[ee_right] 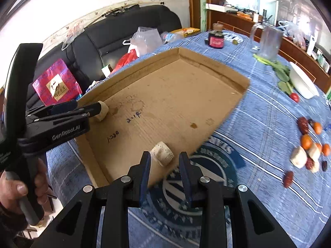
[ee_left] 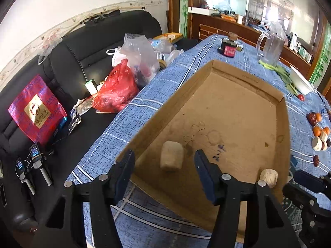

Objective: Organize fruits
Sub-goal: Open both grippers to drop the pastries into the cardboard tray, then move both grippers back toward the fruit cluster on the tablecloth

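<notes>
Both grippers open: left gripper (ee_left: 164, 165) over pale cylindrical chunk (ee_left: 171, 158), probably lying sideways in shallow cardboard tray (ee_left: 186, 86); right gripper (ee_right: 164, 164) view adds scattered fruit pile (ee_right: 310, 150).

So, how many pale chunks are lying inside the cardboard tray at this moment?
2. One pale chunk lies between the open left gripper fingers. The other chunk sits by the tray's near edge, before the open right gripper. None seems hidden.

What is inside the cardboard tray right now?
The cardboard tray holds two pale cut chunks: one near the right gripper, one ahead of the open left gripper. The fingers hide part of the near floor.
</notes>
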{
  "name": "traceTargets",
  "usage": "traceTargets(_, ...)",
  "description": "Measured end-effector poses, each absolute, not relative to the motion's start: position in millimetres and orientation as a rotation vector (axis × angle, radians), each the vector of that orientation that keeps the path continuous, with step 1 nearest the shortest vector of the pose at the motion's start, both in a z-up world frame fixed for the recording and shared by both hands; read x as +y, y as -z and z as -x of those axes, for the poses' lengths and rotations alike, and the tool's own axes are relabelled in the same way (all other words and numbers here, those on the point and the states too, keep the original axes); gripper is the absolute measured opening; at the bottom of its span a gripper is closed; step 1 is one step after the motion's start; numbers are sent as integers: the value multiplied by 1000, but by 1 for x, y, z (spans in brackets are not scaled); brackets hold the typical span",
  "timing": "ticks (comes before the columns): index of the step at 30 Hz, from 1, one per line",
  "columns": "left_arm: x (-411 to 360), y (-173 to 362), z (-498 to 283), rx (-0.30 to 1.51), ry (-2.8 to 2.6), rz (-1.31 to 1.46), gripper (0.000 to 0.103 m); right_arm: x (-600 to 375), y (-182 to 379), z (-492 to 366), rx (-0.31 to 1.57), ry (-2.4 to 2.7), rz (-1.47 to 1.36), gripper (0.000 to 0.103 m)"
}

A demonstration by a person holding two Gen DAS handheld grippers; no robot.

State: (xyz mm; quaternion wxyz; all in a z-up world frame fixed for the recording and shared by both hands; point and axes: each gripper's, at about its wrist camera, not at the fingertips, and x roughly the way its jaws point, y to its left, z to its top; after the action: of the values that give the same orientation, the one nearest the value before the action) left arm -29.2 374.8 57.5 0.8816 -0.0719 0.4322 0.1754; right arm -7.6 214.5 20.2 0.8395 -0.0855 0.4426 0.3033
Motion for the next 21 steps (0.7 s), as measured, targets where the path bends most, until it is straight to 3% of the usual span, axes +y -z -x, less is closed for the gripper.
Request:
traceTargets(3,358,-65,28,881,-343,145,62,193,-22,12,934,-611,151,43)
traceTargets(9,313,-75,19,862,-280,122,68,140,-20,13,945,-532,75,44)
traceTargets(21,208,-79,-2,855,-110,62,69,30,-21,18,922,-349,-30,43)
